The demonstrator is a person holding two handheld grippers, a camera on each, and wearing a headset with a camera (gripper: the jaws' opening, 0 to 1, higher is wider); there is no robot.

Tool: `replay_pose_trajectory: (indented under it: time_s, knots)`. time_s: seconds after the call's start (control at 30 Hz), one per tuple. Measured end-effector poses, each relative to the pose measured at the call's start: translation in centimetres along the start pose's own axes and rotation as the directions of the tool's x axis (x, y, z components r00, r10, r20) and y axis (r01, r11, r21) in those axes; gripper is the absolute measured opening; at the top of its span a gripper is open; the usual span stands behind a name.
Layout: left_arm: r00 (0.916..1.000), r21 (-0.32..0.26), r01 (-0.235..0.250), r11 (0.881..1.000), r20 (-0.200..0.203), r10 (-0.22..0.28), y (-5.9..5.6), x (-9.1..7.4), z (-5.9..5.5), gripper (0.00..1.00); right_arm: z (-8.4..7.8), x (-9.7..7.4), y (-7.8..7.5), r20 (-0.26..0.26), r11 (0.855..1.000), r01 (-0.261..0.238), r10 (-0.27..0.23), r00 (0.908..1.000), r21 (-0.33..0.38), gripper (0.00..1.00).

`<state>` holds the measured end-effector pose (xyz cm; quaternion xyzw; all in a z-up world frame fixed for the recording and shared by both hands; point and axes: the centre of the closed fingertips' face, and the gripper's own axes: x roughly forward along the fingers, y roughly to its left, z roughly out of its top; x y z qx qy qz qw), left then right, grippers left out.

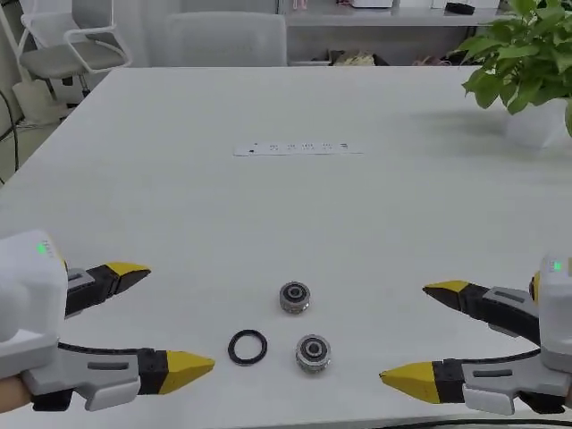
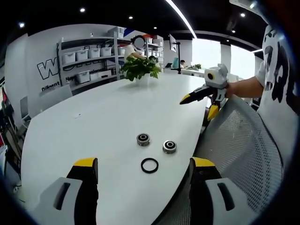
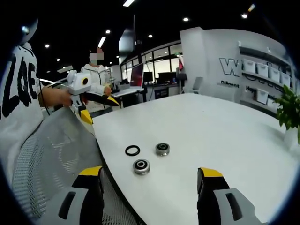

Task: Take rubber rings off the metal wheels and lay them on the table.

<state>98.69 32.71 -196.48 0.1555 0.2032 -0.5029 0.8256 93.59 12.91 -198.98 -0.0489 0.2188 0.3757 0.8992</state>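
Two small metal wheels lie flat on the white table (image 1: 268,206), one farther (image 1: 295,297) and one nearer (image 1: 313,352). Left of the nearer wheel, a loose black rubber ring (image 1: 248,347) rests flat on the table. My left gripper (image 1: 174,317) hovers open to the left of them, and my right gripper (image 1: 407,332) hovers open to the right, neither holding anything. The left gripper view shows the wheels (image 2: 143,138) (image 2: 169,146) and the ring (image 2: 149,165) ahead of its spread jaws. In the right gripper view the wheels (image 3: 162,148) (image 3: 141,166) and the ring (image 3: 132,150) sit ahead.
A printed paper strip (image 1: 299,147) lies mid-table. A potted plant (image 1: 523,54) stands at the far right. Chairs (image 1: 71,45) wait beyond the far edge. A grey mesh chair back (image 2: 234,140) is close to the table's near edge.
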Motion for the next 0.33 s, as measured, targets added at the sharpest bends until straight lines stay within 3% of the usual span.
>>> replay_pose_trajectory:
  time_s: [0.33]
  knots:
    - [0.9999, 0.012, -0.010, 1.000, -0.006, 0.010, -0.07, -0.20, 0.00, 0.78, -0.06, -0.39, 0.11, 0.011, 1.000, 0.005, -0.005, 0.9999, 0.007, 0.82]
